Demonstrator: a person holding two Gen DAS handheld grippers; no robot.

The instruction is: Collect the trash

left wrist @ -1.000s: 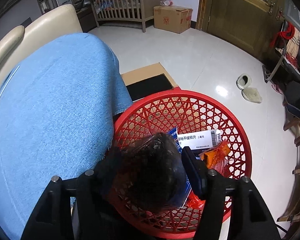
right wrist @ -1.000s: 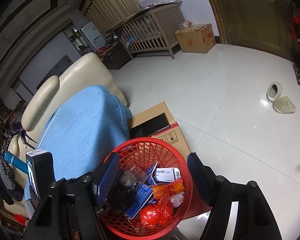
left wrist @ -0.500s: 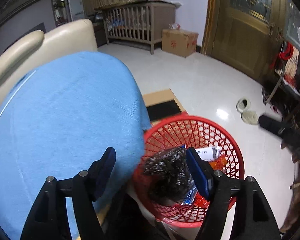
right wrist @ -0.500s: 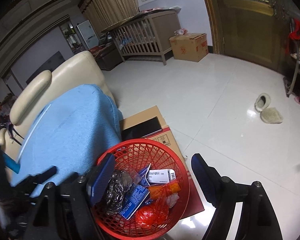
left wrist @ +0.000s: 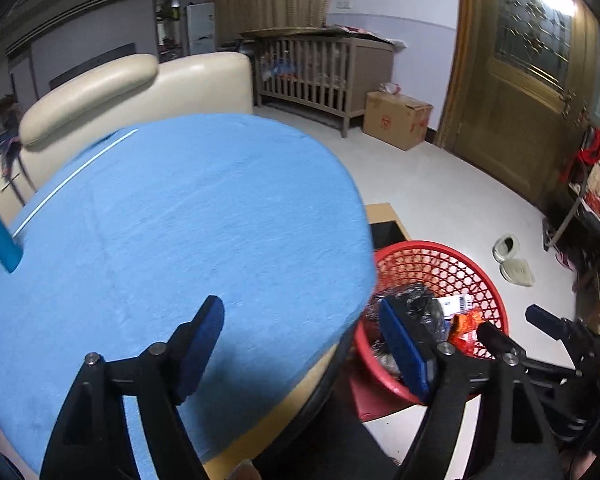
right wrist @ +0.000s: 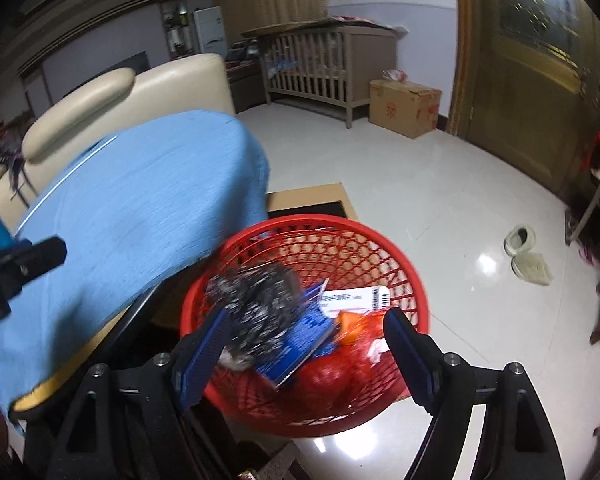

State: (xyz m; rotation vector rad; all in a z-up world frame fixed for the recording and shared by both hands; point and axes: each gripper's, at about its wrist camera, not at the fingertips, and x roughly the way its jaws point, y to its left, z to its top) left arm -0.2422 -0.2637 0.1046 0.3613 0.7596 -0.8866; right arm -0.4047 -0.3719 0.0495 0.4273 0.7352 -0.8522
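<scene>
1. Beside the blue-covered table (left wrist: 188, 216), on the pale tiled floor, stands a red mesh basket (right wrist: 404, 268); its near rim is cut off by the table edge in the left wrist view.
2. Basket holds the trash: a crumpled dark plastic bag (right wrist: 260, 304) at the left side, a blue packet (right wrist: 304, 340) against it, a white barcode-labelled box (right wrist: 356, 296) toward the back, an orange wrapper (right wrist: 352, 328) and red plastic (right wrist: 332, 376) at the front.
3. Left gripper (left wrist: 300, 344): jaws opening, nothing between the pads. One finger over the blue cloth, the other in front of the basket's near edge.
4. Right gripper (right wrist: 304, 344): jaws wide apart, nothing gripped. It looks down over the basket, with the trash showing between the fingers; contact not seen.
5. Right gripper also shows at the lower right of the left wrist view (left wrist: 516, 336).
6. Flat cardboard box (right wrist: 312, 196) lies behind the basket, partly under the table's cloth edge.
7. Pair of pale slippers (right wrist: 528, 252) on the floor, well apart from the basket.
</scene>
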